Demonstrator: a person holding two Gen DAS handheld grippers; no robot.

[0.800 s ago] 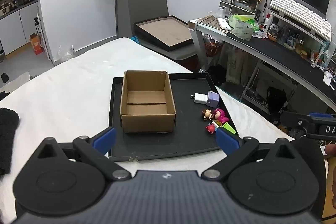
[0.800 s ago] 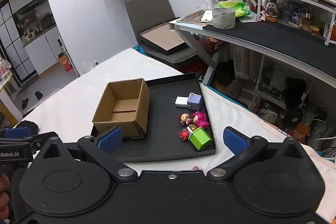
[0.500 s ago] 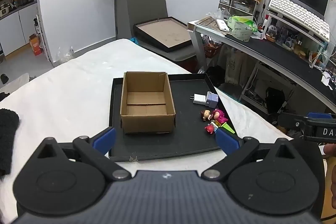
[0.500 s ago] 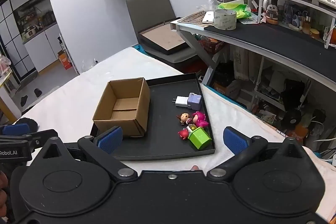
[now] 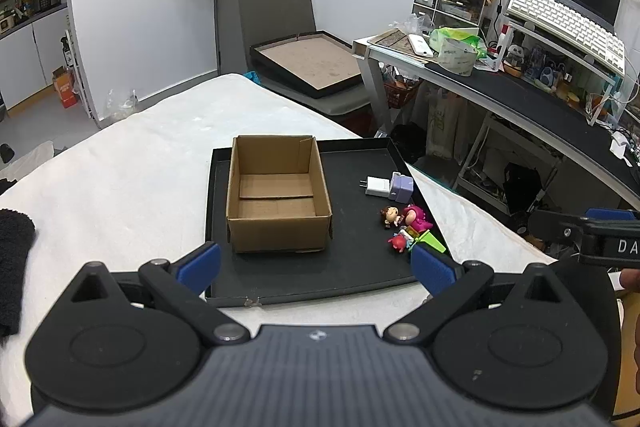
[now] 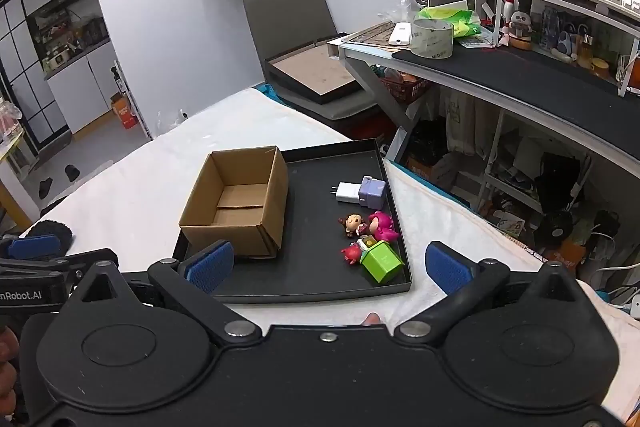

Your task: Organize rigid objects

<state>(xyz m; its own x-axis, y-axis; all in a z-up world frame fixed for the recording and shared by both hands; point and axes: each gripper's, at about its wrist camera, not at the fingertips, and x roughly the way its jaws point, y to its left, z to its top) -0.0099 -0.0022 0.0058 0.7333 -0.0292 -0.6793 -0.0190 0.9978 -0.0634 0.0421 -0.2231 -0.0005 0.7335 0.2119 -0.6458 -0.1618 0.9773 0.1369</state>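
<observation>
You hold both claws low over the near edge of a white-covered surface, each with its blue-padded fingers spread wide and holding nothing. Your left claw points at a black tray lying flat on the white cover. Your right claw faces the same tray from slightly further right.

On the left half of the tray stands an open cardboard box, upright, with only its folded bottom flaps visible inside. The small things to sort lie on the right half of the tray, apart from the box. Furthest from you, a white charger plug lies on its side with its prongs pointing toward the box, touching a pale purple cube on its right. Nearer to you, a small brown-haired doll lies beside a pink figure. Nearest of all, close to the tray's front right corner, a small red figure sits just beside a green block, which is tilted.

Beyond the surface stand a grey chair carrying a shallow black frame, and on the right a cluttered desk.
</observation>
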